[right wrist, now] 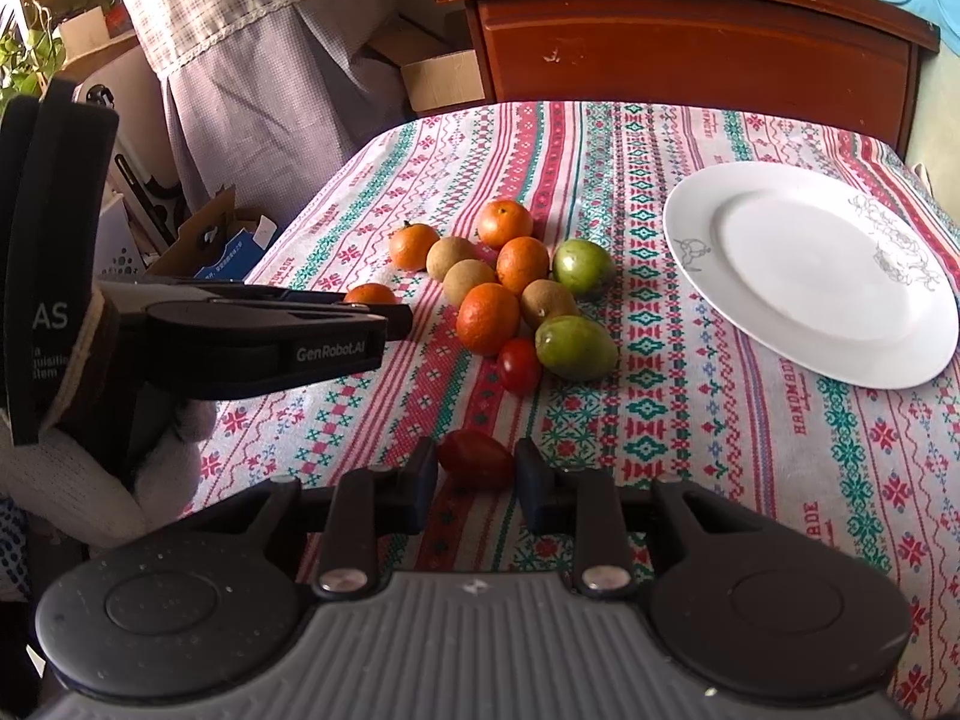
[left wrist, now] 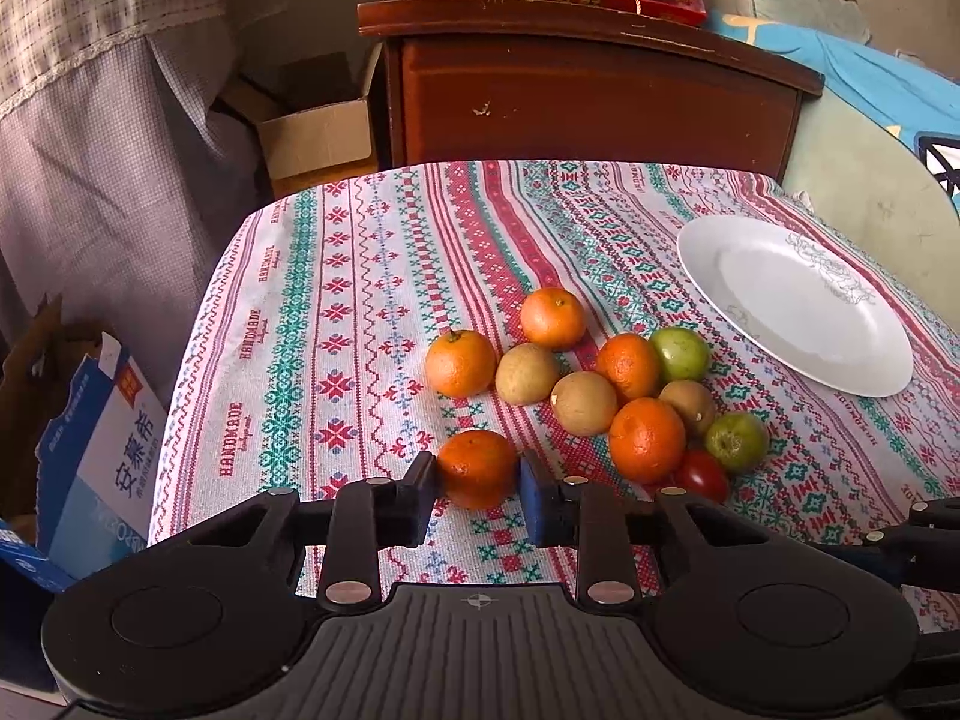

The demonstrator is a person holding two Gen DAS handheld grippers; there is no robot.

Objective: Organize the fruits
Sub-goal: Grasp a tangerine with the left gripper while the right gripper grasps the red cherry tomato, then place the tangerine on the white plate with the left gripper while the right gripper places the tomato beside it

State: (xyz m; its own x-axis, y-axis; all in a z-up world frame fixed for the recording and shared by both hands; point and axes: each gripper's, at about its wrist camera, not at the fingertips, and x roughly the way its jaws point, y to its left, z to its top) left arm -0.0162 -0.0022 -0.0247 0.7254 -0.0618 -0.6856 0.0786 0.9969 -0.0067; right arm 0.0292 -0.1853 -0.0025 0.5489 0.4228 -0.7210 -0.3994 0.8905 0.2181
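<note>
Between your left gripper's (left wrist: 478,471) pads sits an orange (left wrist: 477,468), clamped on both sides. Your right gripper (right wrist: 476,461) is closed on a small red tomato (right wrist: 476,457), apparently low over the tablecloth (right wrist: 690,420).

Risks, as I judge them: the tomato is soft, so more squeeze could split it. The orange is round and held only at its sides, so a fast swing may roll it out.

Just beyond, the fruit pile (right wrist: 516,294) of oranges, brown fruits, green ones and another tomato is packed touching; brush it and pieces will likely roll toward the table edge.

Further right, the white plate (right wrist: 720,276) holds nothing yet. It's shallow, so set fruit down gently or it rolls off.
</note>
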